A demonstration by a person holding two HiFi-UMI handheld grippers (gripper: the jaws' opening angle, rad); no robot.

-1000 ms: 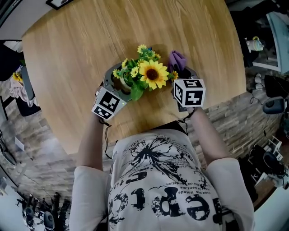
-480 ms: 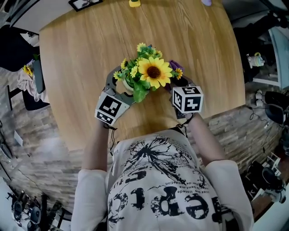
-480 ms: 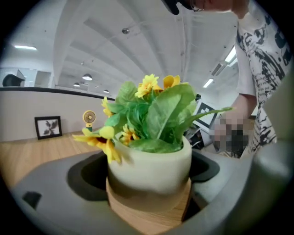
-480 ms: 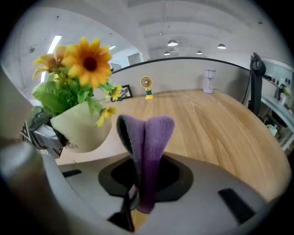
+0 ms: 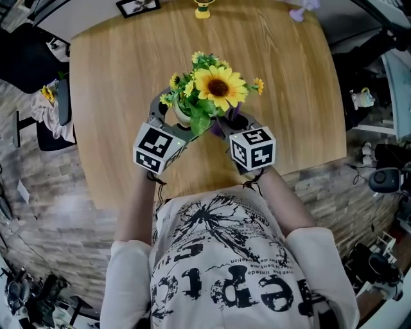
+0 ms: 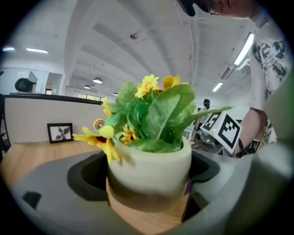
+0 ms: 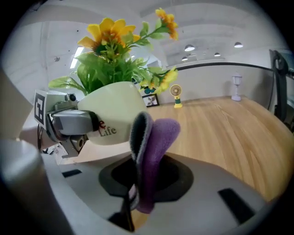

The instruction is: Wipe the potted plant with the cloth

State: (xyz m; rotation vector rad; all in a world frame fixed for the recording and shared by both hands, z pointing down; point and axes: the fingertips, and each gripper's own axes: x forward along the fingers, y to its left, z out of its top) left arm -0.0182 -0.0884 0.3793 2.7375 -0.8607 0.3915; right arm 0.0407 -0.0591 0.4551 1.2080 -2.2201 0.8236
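Note:
The potted plant [image 5: 215,87], a sunflower and small yellow blooms in a cream pot [image 6: 149,163], is held a little above the wooden table [image 5: 115,77]. My left gripper [image 5: 172,121] is shut on the pot, its jaws wide around the pot's sides [image 6: 149,195]. In the right gripper view the pot [image 7: 115,114] leans, with "Life" printed on it. My right gripper [image 5: 230,127] is shut on a folded purple cloth [image 7: 151,147], which stands up between the jaws [image 7: 135,199] just right of the pot. In the head view the cloth [image 5: 220,126] peeks out beneath the flowers.
A framed picture [image 5: 138,6] stands at the table's far edge, with a small yellow figure [image 5: 203,8] and a pale object [image 5: 302,8]. A chair with clothes [image 5: 54,103] is left of the table. The near table edge lies under my hands.
Both grippers have risen. The left one lifted the pot, and the right one carried the cloth left, from beside the flowers to close under them by the pot.

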